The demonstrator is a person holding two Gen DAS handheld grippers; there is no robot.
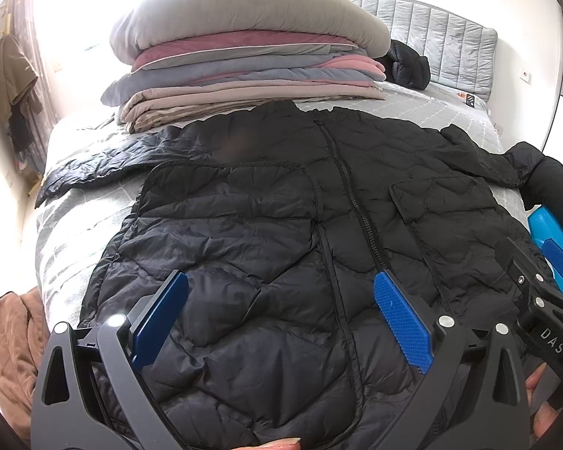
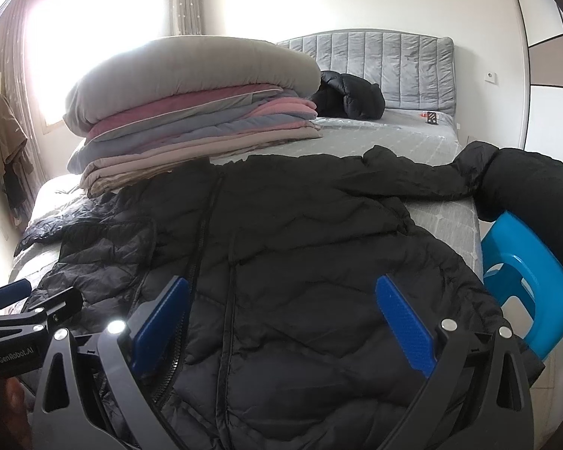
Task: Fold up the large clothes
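Observation:
A large black quilted puffer jacket [image 1: 281, 206] lies spread front-up on the bed, zipper closed, sleeves out to both sides; it also fills the right wrist view [image 2: 300, 243]. My left gripper [image 1: 281, 300] is open over the jacket's lower hem, left of the zipper. My right gripper [image 2: 281, 307] is open over the hem's right half. Neither holds anything. The right gripper's fingers [image 1: 559, 262] show at the right edge of the left wrist view; the left gripper [image 2: 7, 292] shows at the left edge of the right wrist view.
A stack of folded quilts [image 1: 244, 60] sits on the bed [image 1: 63, 247] behind the jacket. Another black jacket [image 2: 349, 95] lies by the grey headboard [image 2: 386, 63]. A blue plastic stool [image 2: 525, 281] stands right of the bed. Brown cloth [image 1: 11, 337] lies at the left.

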